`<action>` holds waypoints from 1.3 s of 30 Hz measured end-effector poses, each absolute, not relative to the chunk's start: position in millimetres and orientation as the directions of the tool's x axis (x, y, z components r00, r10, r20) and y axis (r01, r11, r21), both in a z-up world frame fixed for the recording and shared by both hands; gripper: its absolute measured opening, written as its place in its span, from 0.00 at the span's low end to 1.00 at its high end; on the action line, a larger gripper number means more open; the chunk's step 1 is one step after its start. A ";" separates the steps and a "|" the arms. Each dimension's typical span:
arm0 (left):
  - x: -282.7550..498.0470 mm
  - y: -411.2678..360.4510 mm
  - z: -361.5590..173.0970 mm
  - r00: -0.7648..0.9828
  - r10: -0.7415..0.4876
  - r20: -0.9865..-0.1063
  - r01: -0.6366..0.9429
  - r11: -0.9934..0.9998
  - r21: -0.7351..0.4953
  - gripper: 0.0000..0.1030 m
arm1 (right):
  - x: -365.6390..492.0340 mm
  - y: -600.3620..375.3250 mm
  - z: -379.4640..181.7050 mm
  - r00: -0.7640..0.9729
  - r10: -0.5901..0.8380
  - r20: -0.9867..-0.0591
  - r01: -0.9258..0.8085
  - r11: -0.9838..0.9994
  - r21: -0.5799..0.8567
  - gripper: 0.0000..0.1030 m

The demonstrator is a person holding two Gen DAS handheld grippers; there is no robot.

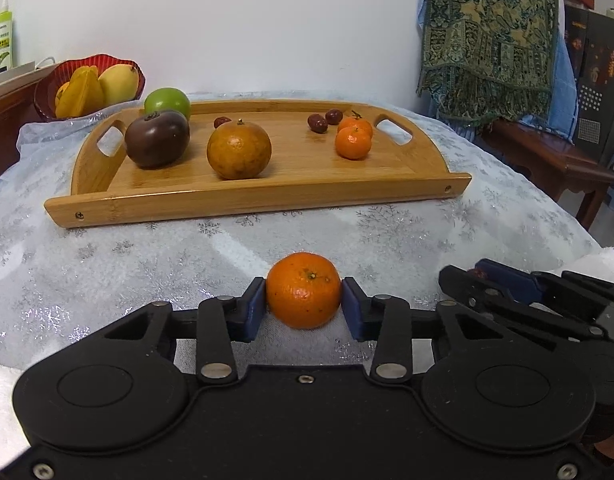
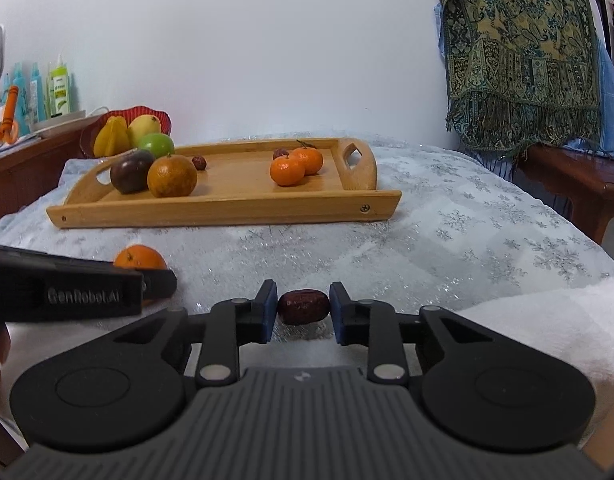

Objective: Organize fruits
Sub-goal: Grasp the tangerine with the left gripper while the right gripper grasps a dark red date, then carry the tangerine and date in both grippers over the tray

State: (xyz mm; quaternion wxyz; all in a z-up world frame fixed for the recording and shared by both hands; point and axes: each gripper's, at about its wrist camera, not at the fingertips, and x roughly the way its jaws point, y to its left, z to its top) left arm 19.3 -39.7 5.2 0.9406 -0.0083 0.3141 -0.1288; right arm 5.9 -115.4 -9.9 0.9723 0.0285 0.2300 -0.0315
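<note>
Fingers (image 1: 353, 300) pinching mandarin (image 1: 303, 290), date (image 2: 303, 307), snowflake cloth (image 1: 147, 248), white wall (image 1: 267, 20)

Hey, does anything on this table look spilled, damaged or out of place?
Nothing spilled or damaged. Two fruits sit off the wooden tray on the cloth: a tangerine between the left hand-held gripper pads, and a red date in the right hand-held gripper.

Three tangerines (image 1: 303, 289), four red dates (image 2: 303, 306), one tray (image 1: 251, 200)
</note>
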 end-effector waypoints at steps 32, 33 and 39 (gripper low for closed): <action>39.8 -10.2 45.5 0.836 -0.190 -0.514 0.187 0.981 -0.058 0.37 | 44.1 -89.5 24.8 0.930 0.032 -0.367 -0.013 0.998 0.053 0.32; 42.5 -8.7 48.9 0.840 -0.188 -0.508 0.184 0.981 -0.059 0.37 | 47.2 -90.5 27.5 0.930 0.036 -0.365 -0.017 0.998 0.055 0.32; 64.4 1.3 66.7 0.852 -0.182 -0.490 0.161 0.983 -0.086 0.37 | 65.5 -95.0 42.0 0.938 0.047 -0.343 -0.023 0.997 0.075 0.32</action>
